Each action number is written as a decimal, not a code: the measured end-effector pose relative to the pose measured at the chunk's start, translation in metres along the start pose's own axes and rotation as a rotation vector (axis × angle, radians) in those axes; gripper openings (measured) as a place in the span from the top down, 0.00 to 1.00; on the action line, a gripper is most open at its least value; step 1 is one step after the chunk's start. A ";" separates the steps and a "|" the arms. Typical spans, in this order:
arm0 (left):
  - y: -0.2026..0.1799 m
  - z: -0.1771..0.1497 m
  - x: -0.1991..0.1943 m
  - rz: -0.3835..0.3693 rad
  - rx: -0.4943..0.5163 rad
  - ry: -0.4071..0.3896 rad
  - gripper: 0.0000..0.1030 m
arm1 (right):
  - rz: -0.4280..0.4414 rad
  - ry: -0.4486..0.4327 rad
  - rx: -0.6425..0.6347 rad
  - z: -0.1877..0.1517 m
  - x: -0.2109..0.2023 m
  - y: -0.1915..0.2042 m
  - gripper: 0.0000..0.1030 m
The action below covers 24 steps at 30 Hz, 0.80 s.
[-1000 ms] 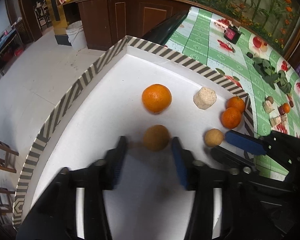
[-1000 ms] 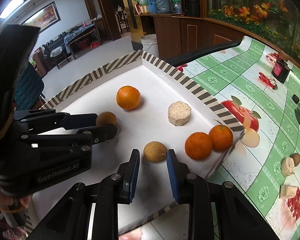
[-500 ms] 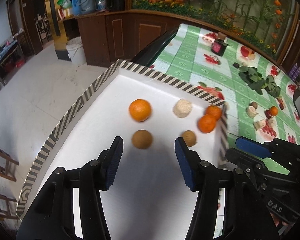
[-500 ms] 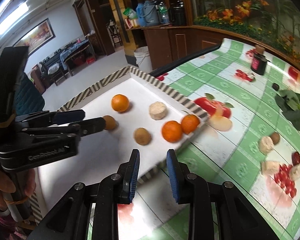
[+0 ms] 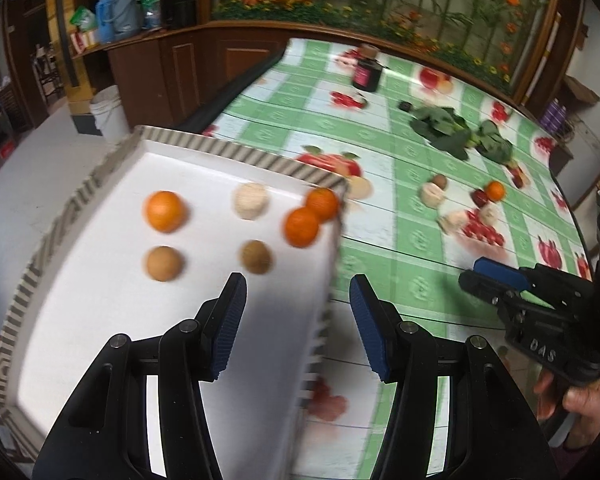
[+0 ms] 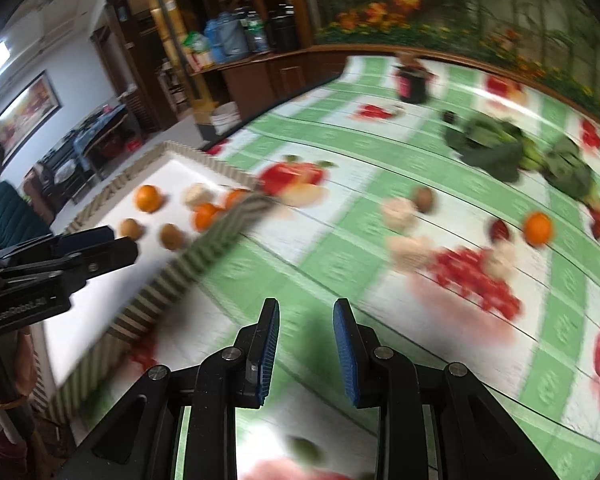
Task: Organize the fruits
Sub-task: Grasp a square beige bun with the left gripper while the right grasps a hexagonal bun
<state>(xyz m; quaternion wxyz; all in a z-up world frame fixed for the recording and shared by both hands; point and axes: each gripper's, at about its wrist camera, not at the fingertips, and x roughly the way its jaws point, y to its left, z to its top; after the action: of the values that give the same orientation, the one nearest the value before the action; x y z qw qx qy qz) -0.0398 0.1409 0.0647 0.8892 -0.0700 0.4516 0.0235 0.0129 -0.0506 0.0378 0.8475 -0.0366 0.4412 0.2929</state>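
Green-checked, fruit-printed oilcloth covers the bench (image 5: 400, 168), with dark wood cabinets and a flower mural behind. Item: white tray with striped rim (image 5: 236, 156) at the bench's left end, holding six pieces: one large orange (image 5: 165, 211), two smaller oranges (image 5: 301, 227) touching at the right rim, a pale round cake-like piece (image 5: 251, 201), and two brown round fruits (image 5: 163, 263) in the nearer row. Item: loose pieces well apart from the tray, out on the cloth: a small orange (image 6: 537, 229), a brown fruit (image 6: 423, 198), pale chunks (image 6: 398, 212) and dark red fruits (image 6: 500, 230), blurred, beside leafy greens (image 6: 496, 148) and a dark jar (image 5: 366, 74). Change: a second ago both cameras sat close over the tray, the left hand-held gripper (image 5: 298, 322) straddling one brown fruit and the right hand-held gripper (image 6: 306, 342) near the other; now both views have pulled back and swung toward the open cloth, and both brown fruits lie in the tray, untouched by either tool. State: left jaws stand moderately apart over the tray's right rim, nothing between them; right jaws stand narrowly apart over bare cloth, nothing between them. Reading: the tray placements appear finished, and the hands seem headed to the scattered pieces, which are not yet collected.
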 end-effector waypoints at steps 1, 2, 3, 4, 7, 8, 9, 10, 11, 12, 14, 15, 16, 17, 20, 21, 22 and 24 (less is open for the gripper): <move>-0.006 0.000 0.002 -0.008 0.008 0.005 0.48 | -0.013 0.003 0.016 -0.003 -0.002 -0.009 0.74; -0.012 0.000 0.004 -0.014 0.016 0.007 0.48 | -0.032 0.007 0.035 -0.007 -0.003 -0.020 0.74; -0.016 0.000 0.005 -0.019 0.022 0.011 0.48 | -0.047 0.010 0.051 -0.008 -0.004 -0.031 0.74; -0.023 0.000 0.008 -0.027 0.029 0.016 0.48 | -0.059 0.010 0.066 -0.011 -0.006 -0.039 0.74; -0.039 0.000 0.014 -0.049 0.047 0.031 0.48 | -0.077 0.008 0.116 -0.015 -0.010 -0.063 0.73; -0.043 0.000 0.015 -0.052 0.053 0.033 0.48 | -0.082 0.004 0.130 -0.016 -0.012 -0.071 0.73; -0.049 0.000 0.017 -0.057 0.061 0.036 0.48 | -0.087 0.001 0.138 -0.017 -0.012 -0.076 0.73; -0.054 0.001 0.019 -0.065 0.069 0.040 0.48 | -0.093 -0.001 0.150 -0.016 -0.012 -0.082 0.73; -0.058 0.001 0.019 -0.069 0.073 0.043 0.48 | -0.095 0.000 0.160 -0.015 -0.012 -0.088 0.73; -0.062 0.001 0.021 -0.075 0.077 0.046 0.48 | -0.098 0.004 0.165 -0.014 -0.011 -0.091 0.72; -0.068 0.002 0.023 -0.082 0.083 0.051 0.48 | -0.110 0.011 0.162 -0.013 -0.009 -0.097 0.72; -0.072 0.002 0.025 -0.085 0.085 0.054 0.48 | -0.116 0.012 0.160 -0.012 -0.009 -0.099 0.72; -0.074 0.003 0.027 -0.088 0.085 0.057 0.48 | -0.121 0.011 0.163 -0.011 -0.009 -0.102 0.72; -0.078 0.004 0.029 -0.092 0.086 0.060 0.48 | -0.122 0.007 0.168 -0.010 -0.009 -0.105 0.72; -0.089 0.007 0.036 -0.101 0.089 0.067 0.48 | -0.118 -0.017 0.183 -0.003 -0.008 -0.114 0.72; -0.092 0.008 0.039 -0.103 0.088 0.070 0.48 | -0.117 -0.018 0.184 0.000 -0.007 -0.115 0.72; -0.094 0.009 0.041 -0.104 0.088 0.072 0.48 | -0.116 -0.017 0.186 0.003 -0.004 -0.117 0.71; -0.099 0.010 0.046 -0.110 0.086 0.080 0.48 | -0.118 -0.016 0.189 0.008 0.001 -0.120 0.71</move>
<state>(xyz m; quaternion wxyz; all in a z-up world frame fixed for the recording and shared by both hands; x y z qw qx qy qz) 0.0055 0.0433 0.0440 0.8726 -0.0575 0.4827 -0.0475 0.0828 -0.1463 0.0184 0.8664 0.0196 0.4573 0.1997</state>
